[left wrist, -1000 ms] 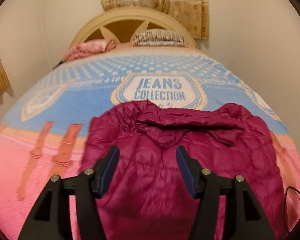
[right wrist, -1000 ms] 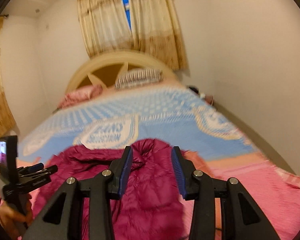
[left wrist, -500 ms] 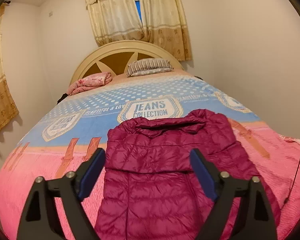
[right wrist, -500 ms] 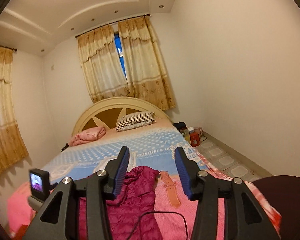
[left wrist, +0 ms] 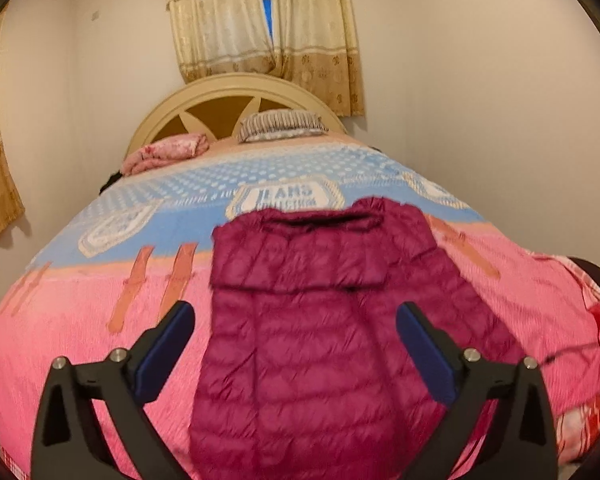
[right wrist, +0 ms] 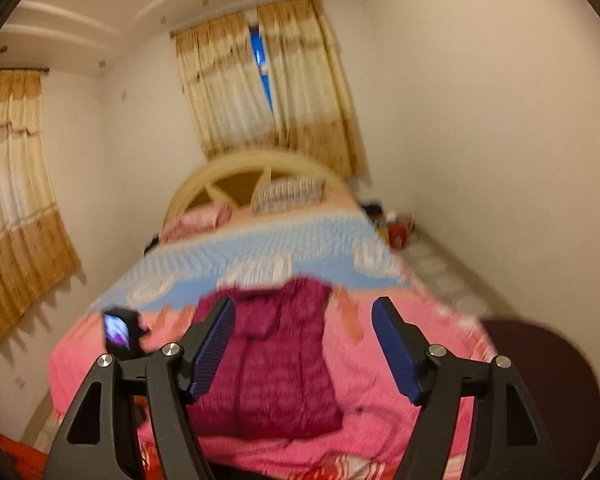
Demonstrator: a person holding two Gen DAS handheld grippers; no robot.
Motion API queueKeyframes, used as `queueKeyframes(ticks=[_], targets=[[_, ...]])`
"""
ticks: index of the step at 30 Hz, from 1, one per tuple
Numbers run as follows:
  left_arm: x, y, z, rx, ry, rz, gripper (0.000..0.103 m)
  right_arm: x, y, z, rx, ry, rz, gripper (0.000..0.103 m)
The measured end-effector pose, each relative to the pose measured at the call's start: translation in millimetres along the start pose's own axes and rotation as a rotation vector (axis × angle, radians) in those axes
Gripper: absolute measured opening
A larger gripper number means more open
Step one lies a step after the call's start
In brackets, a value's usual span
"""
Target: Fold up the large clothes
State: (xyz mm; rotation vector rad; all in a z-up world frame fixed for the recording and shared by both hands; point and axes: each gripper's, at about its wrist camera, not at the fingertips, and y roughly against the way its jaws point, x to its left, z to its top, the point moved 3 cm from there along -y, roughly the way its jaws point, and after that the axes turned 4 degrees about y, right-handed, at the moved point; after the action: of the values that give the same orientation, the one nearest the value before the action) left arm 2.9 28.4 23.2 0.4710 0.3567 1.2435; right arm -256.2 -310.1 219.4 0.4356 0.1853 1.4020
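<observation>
Jacket: a magenta quilted jacket (left wrist: 324,320) lay lengthwise on the bed (left wrist: 80,320), on the pink end of the bedspread, its collar toward the headboard (left wrist: 236,92). The top part looked folded down over the body, with a straight cross edge below the collar.
Where it sat: near the foot of the bed, roughly centred; in the right wrist view the jacket (right wrist: 276,360) showed blurred, its collar end reaching the blue part of the cover.
Left gripper: the left gripper (left wrist: 296,344) hung above the lower half of the jacket with its jaws spread wide, having just been opening; nothing was between the pads and nothing was held.
Right gripper: the right gripper (right wrist: 304,348) was also clear of the cloth, jaws well apart after just opening further, holding nothing; the jacket was only seen beyond the gap.
Step in hand: it read as the pause after a release, both tools off the garment, one fold apparently laid.
How far along: likely partway; the jacket was still long and narrow, so a further fold seemed due.
Next move calls for: probably lowering both grippers to the near hem, one at each corner, pinching the puffy fabric firmly and carrying it up toward the collar.
Risk: slippery, springy padding could slide out or spring the fold open.
</observation>
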Motion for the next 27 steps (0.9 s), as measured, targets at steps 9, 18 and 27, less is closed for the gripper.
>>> queueKeyframes(ticks=[9,18,27], targets=[[104,-22,-75,0.106,0.160,0.056,0.103,-29,-179,-141,0.338,-0.173,0.082,0.071],[107,-53,-140,0.224,0.177,-0.008,0.103,-33,-292,-193,0.487,-0.084,0.040,0.071],[122,-66,-162,0.270,0.210,-0.031,0.098,-39,-337,-236,0.576,-0.048,0.029,0.071]])
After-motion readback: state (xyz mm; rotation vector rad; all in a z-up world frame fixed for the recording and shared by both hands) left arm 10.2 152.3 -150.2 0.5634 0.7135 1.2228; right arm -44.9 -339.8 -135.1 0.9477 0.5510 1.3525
